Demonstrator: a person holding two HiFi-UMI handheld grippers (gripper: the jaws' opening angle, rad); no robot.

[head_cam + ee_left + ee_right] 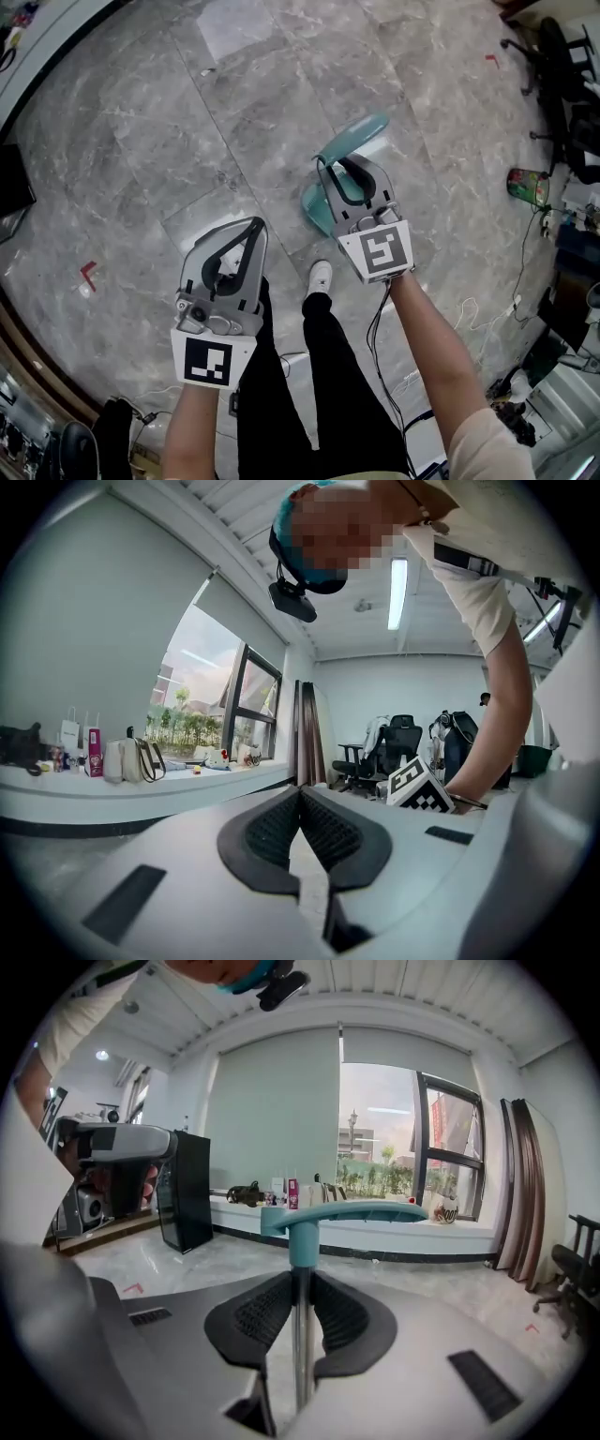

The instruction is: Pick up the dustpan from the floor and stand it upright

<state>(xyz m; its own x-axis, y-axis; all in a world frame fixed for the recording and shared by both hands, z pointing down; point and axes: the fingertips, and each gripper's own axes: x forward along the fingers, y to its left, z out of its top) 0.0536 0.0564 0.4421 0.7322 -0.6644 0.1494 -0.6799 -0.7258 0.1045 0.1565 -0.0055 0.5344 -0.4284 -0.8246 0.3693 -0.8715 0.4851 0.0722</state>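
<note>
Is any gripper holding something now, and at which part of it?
The right gripper holds the dustpan by its metal shaft, right next to the teal joint. The left gripper is shut and empty.

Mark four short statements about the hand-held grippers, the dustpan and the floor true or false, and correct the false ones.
1. The right hand-held gripper is clamped on the metal rod of the dustpan. True.
2. The left hand-held gripper holds a brush. False: its jaws are together with nothing between them.
3. The dustpan is red. False: it is teal.
4. The floor is grey marbled tile. True.
</note>
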